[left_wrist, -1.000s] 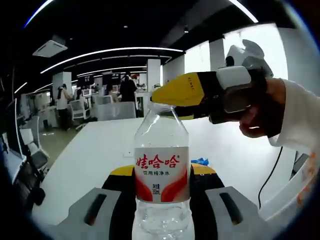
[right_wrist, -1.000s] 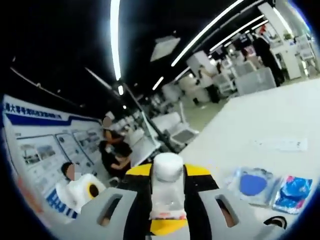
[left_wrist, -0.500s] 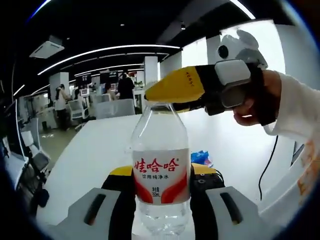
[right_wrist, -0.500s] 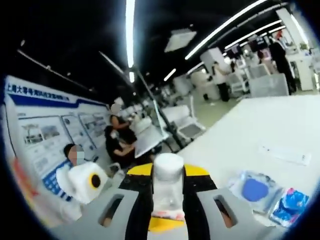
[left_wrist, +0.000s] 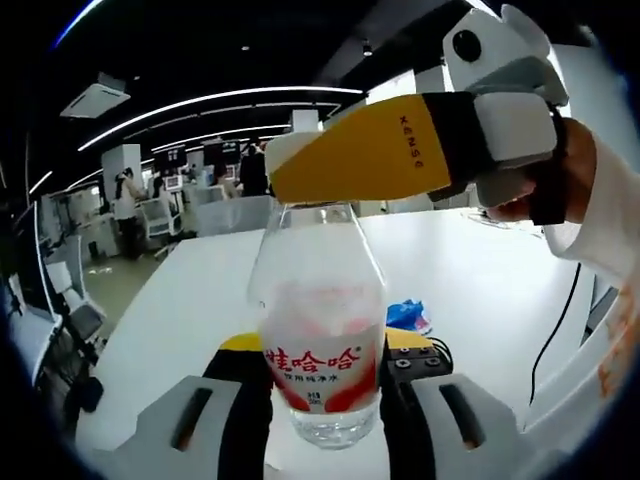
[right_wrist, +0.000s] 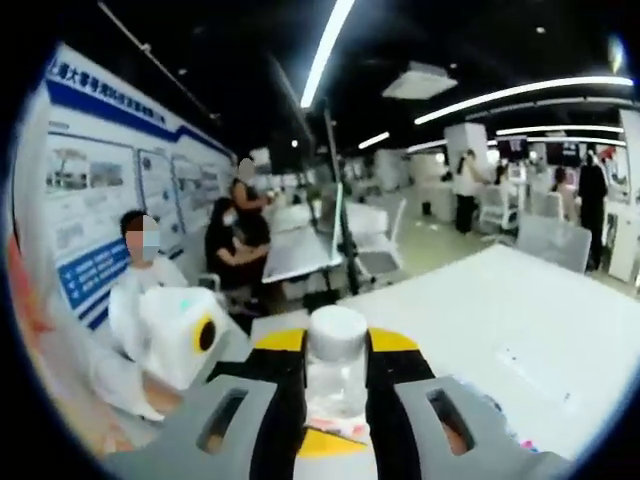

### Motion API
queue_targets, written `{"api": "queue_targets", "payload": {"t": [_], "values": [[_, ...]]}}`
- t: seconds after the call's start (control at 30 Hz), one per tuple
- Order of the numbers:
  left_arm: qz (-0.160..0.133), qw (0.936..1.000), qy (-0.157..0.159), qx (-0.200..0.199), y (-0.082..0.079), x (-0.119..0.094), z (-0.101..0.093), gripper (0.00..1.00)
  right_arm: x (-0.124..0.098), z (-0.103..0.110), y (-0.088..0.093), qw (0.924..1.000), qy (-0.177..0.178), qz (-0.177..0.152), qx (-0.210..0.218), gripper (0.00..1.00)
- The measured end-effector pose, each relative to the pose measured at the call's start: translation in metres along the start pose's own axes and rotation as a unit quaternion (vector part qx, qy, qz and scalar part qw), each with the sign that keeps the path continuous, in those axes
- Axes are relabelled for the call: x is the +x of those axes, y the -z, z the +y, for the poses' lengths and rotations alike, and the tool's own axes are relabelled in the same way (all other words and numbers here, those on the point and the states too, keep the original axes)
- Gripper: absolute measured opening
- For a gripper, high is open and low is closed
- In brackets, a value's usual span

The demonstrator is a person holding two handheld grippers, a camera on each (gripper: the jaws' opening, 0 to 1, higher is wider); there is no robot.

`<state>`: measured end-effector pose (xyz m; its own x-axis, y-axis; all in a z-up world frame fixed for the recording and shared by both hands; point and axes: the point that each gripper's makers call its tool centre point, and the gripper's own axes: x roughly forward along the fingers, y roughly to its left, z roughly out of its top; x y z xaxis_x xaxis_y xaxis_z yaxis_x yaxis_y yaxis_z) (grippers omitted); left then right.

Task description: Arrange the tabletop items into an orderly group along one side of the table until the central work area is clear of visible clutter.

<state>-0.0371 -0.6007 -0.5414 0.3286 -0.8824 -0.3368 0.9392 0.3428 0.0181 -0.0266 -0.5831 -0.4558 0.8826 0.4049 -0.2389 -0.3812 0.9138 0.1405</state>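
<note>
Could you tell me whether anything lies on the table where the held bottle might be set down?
Both claws grip the water bottle above the white table. A blue packet lies just behind it; the rest of the visible tabletop looks free.

Bright ceiling strip lights; dark ceiling; blurred, warped edges

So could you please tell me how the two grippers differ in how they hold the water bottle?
The left gripper clamps the water bottle around its labelled body, while the right gripper is shut on its cap and neck. The left gripper sits below, the right one comes in from the top. Both are shut on the same bottle.
</note>
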Motion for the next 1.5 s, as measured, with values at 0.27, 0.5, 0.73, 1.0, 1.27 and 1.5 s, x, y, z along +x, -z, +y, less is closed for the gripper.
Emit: {"api": "queue_targets", "payload": {"t": [0.27, 0.5, 0.73, 1.0, 1.27, 1.5], "values": [[-0.014, 0.9982, 0.002, -0.059, 0.002, 0.015, 0.017, 0.39, -0.010, -0.019, -0.006, 0.9983, 0.045, -0.037, 0.005, 0.34], [0.001, 0.9979, -0.019, -0.062, 0.018, 0.035, 0.066, 0.40, -0.058, -0.050, 0.037, 0.9914, 0.106, -0.036, 0.069, 0.35], [0.021, 0.9973, -0.042, -0.058, 0.030, 0.061, 0.112, 0.40, -0.125, -0.067, 0.102, 0.9711, 0.186, -0.018, 0.149, 0.30], [0.045, 0.9961, -0.052, -0.055, 0.045, 0.102, 0.154, 0.40, -0.172, -0.067, 0.162, 0.9385, 0.248, -0.006, 0.240, 0.31], [0.059, 0.9944, -0.059, -0.066, 0.054, 0.139, 0.184, 0.41, -0.179, -0.072, 0.185, 0.9223, 0.274, 0.008, 0.272, 0.29], [0.082, 0.9929, -0.066, -0.057, 0.067, 0.172, 0.208, 0.41, -0.181, -0.084, 0.188, 0.9121, 0.296, -0.001, 0.284, 0.30]]}}
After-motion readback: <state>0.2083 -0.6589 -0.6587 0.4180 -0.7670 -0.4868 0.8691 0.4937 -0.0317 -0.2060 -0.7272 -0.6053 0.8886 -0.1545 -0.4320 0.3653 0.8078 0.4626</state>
